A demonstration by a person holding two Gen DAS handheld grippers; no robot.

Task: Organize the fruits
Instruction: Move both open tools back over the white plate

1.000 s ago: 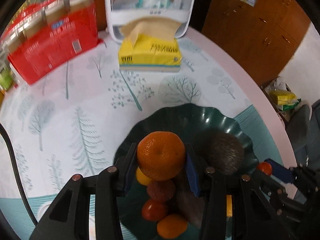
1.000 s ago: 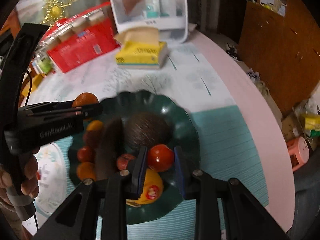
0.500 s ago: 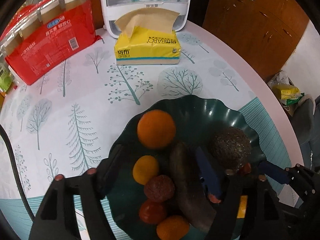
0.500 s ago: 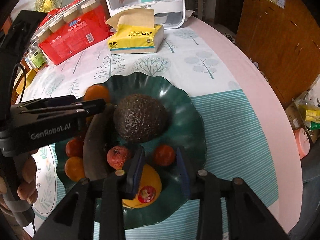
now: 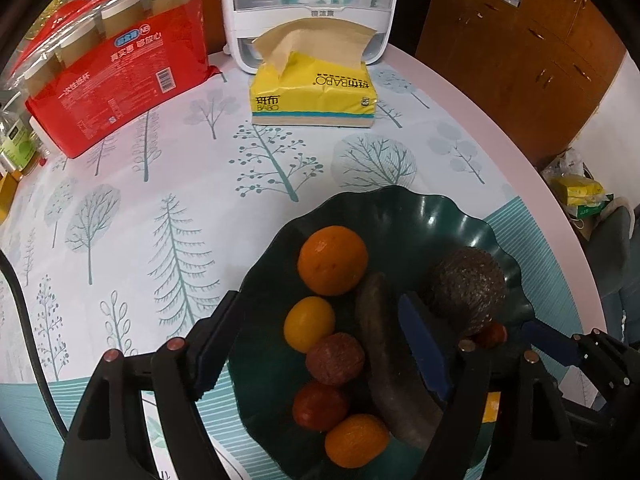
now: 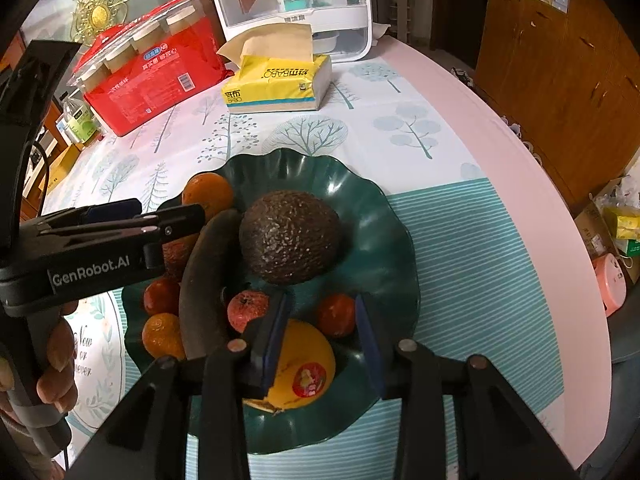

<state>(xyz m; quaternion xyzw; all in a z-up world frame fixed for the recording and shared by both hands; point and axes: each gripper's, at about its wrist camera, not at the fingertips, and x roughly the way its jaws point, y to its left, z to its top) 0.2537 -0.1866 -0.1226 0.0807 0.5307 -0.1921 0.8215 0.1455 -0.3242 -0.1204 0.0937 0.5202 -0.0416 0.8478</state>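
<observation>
Both claws empty over green plate (image 6: 394, 216). Left claw (image 5: 320, 344) wide, jaws just opened, orange (image 5: 333, 260) lying ahead. Right claw (image 6: 322, 340) narrow gap, just eased off small tomato (image 6: 337, 314) sitting between tips. Risk imo: careless pullback clips tomato or avocado (image 6: 290, 236), fruit rolls off onto worktop (image 5: 160, 184).

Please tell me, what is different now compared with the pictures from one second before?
The left gripper let go of the big orange, which now lies in the green plate; its jaws have just been opening. The right gripper released the small red fruit onto the plate, its jaws just opened a little. The avocado, tissue box and red package stayed.
</observation>
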